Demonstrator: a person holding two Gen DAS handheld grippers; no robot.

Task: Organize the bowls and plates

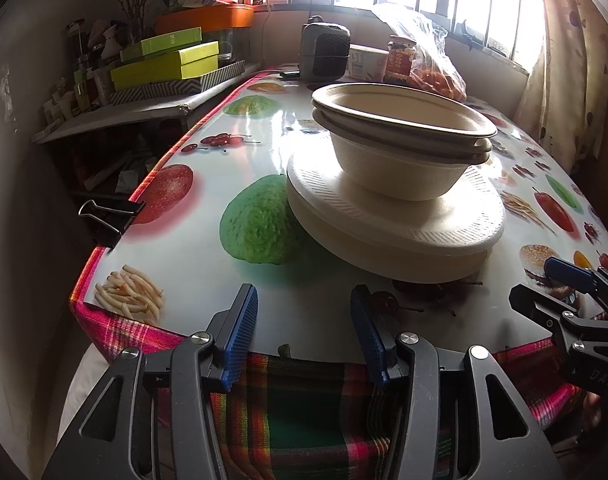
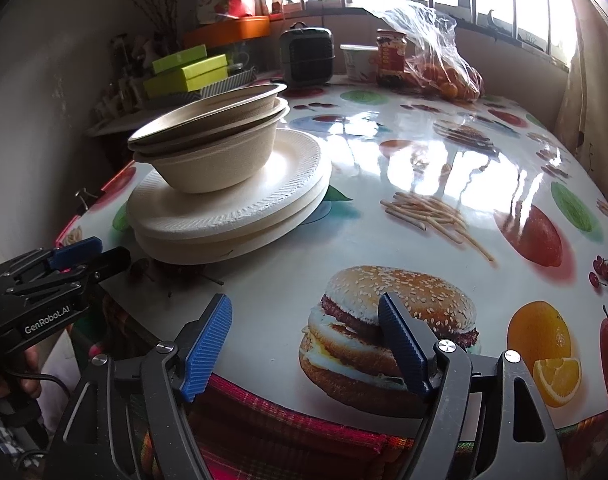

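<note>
Several nested beige paper bowls [image 1: 400,152] [image 2: 207,152] sit on a stack of white disposable plates [image 1: 400,236] [image 2: 231,212] on the table. The top bowl leans slightly askew. In the left wrist view my left gripper [image 1: 304,290] hovers over the table's near edge, just short of the plates, open with nothing between its blue pads. My right gripper [image 2: 304,300] is open and empty too, above the printed hamburger, to the right of the stack. Each gripper shows in the other's view: the right gripper [image 1: 534,280] and the left gripper [image 2: 103,254].
A glossy food-print cloth covers the table [image 2: 424,168], held by a binder clip [image 1: 111,212] on its left edge. At the back stand a dark heater [image 1: 324,52], a jar [image 1: 400,60], a tub [image 2: 358,62] and a bag of oranges [image 2: 444,68]. Green boxes [image 1: 167,64] lie on a side shelf.
</note>
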